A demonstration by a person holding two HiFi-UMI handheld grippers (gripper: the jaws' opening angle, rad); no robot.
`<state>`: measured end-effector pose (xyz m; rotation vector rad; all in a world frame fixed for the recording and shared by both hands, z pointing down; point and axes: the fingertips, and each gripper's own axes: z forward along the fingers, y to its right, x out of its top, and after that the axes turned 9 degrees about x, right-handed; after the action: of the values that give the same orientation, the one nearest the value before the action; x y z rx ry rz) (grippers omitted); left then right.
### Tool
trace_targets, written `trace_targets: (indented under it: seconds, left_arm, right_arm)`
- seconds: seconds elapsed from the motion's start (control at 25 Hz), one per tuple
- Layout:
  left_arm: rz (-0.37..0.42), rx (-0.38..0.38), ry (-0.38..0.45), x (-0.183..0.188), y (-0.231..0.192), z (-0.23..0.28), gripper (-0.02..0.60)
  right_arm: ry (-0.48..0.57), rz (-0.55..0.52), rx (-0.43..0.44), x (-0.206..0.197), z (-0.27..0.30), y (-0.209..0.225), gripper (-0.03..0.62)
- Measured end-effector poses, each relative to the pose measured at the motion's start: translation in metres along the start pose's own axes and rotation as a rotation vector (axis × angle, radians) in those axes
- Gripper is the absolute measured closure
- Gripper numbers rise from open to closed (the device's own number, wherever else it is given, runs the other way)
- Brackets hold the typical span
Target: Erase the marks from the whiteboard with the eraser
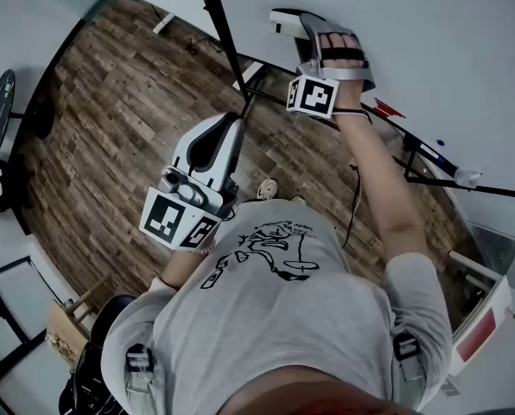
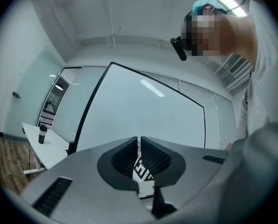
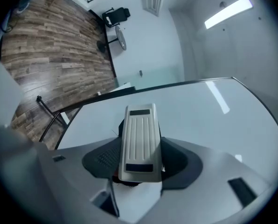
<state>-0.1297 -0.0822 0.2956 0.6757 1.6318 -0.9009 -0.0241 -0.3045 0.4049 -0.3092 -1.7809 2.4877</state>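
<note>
My right gripper [image 1: 309, 28] is raised to the whiteboard [image 1: 448, 33] and is shut on a pale grey ribbed eraser [image 1: 283, 22]. In the right gripper view the eraser [image 3: 139, 141] stands lengthwise between the jaws of that gripper [image 3: 140, 153], with its far end over the whiteboard [image 3: 204, 120]. No clear marks show on the board there. My left gripper [image 1: 232, 128] hangs lower, in front of the person's chest, away from the board. Its jaws [image 2: 139, 141] stand nearly together with nothing between them, pointing up at the whiteboard [image 2: 143, 111].
The board's black stand leg [image 1: 227, 41] crosses the wooden floor [image 1: 111, 102]. A red marker [image 1: 387, 109] and a blue-capped marker [image 1: 430, 152] lie along the board's lower edge. A white table [image 2: 45, 148] with a dark bottle [image 2: 42, 134] stands left of the board. A black office chair [image 3: 115, 15] stands far off.
</note>
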Motion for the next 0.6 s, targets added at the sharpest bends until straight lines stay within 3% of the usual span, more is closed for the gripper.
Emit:
trace_targets:
  seconds: [0.24,0.6]
  left_arm:
    - [-0.002,-0.053,-0.006,-0.003,0.011,0.018,0.545]
    - [-0.005,-0.095,-0.003,-0.004,0.022,0.038,0.545]
  right_arm:
    - [-0.062,0.090,-0.138,-0.059,-0.043,0.066,0.332]
    - [-0.105,0.052,-0.160,-0.081,-0.031,0.056,0.336]
